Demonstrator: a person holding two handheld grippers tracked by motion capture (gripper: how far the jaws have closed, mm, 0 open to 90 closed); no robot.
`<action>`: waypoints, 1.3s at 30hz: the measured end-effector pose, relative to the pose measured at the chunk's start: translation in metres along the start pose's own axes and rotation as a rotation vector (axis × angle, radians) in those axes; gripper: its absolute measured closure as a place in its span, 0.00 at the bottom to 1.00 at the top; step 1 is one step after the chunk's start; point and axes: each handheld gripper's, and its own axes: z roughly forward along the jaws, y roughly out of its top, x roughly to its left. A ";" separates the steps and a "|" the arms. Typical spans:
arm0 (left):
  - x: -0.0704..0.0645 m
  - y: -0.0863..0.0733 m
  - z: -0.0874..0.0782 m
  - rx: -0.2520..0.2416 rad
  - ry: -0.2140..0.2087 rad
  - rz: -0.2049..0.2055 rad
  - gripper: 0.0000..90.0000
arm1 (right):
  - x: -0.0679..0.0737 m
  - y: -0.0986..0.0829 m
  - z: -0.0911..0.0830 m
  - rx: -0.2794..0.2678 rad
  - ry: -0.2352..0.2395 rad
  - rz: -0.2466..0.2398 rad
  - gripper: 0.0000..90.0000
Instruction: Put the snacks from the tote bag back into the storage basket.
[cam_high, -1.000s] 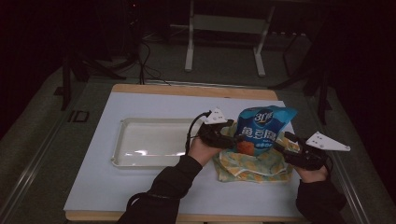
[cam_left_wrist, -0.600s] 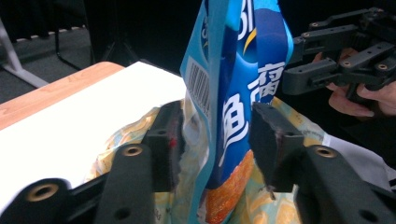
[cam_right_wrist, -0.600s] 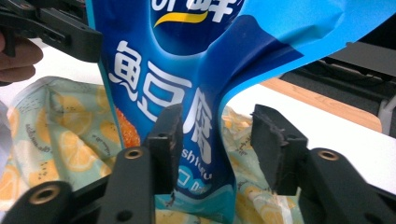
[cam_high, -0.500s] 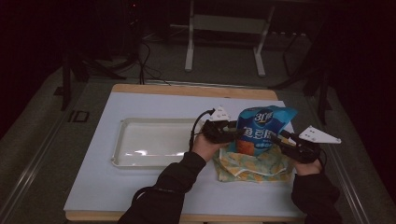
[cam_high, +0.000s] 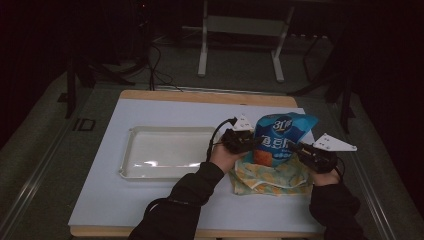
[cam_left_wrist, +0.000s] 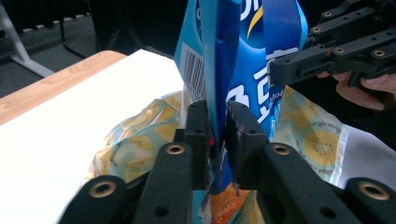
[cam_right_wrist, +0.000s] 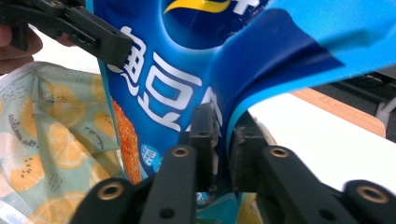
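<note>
My left fingers (cam_left_wrist: 217, 140) and right fingers (cam_right_wrist: 223, 144) each pinch an opposite side edge of the upright blue bag (cam_high: 280, 137), with the tray (cam_high: 131, 150) well off to my left.

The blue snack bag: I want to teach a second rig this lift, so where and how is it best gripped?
Grip the blue snack bag by its flat side seams, one gripper from each side. The left gripper is clamped on one thin edge and the right gripper on the opposite one. The bag stands upright over the lemon-print bag, so its puffy middle would probably slip or crush.
</note>
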 end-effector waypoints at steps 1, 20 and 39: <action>0.000 0.000 0.000 0.001 0.003 -0.001 0.91 | 0.001 0.001 0.001 0.002 -0.001 -0.005 0.93; 0.001 0.006 -0.002 0.000 -0.001 -0.032 0.98 | 0.009 0.009 0.001 0.000 -0.013 -0.001 0.98; -0.007 0.045 -0.019 -0.017 -0.005 0.010 0.99 | 0.009 0.038 -0.022 -0.056 -0.031 -0.003 0.98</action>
